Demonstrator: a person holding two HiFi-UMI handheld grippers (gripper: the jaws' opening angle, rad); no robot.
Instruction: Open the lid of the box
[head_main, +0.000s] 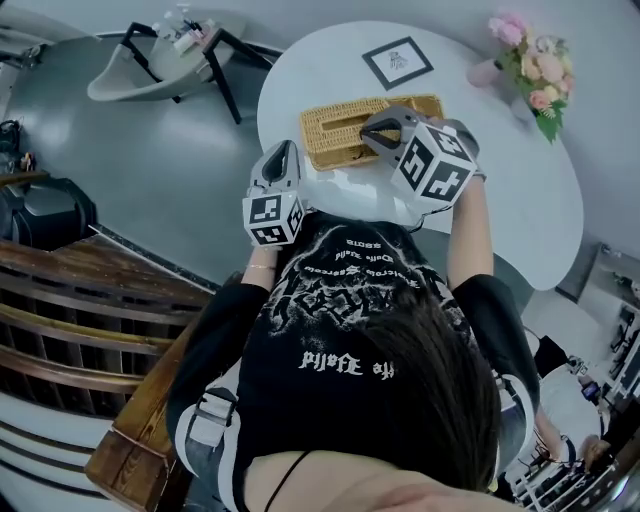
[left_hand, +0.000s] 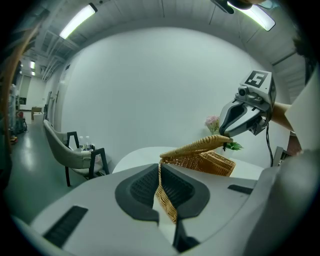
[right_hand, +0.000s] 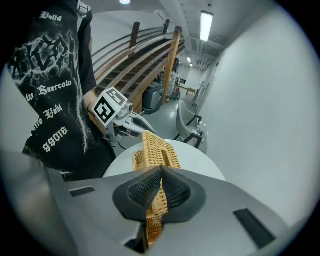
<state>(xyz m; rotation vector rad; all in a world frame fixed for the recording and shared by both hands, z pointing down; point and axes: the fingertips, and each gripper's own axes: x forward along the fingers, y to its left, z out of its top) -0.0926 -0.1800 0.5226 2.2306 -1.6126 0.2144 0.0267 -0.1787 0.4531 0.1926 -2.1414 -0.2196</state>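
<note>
A round white table (head_main: 520, 200) is standing on a grey floor, with a rectangular wicker box (left_hand: 212, 162) sitting near the edge closest to the person. The left gripper (left_hand: 161, 171) is pinching the box's end rim, its jaws pressed onto the weave. The right gripper (right_hand: 161, 172) is clamping the opposite end of the slotted lid (right_hand: 157, 147), which is tilting up off the box at that end. In the head view the lid is covering the box's inside, and both grippers are blocking its ends.
</note>
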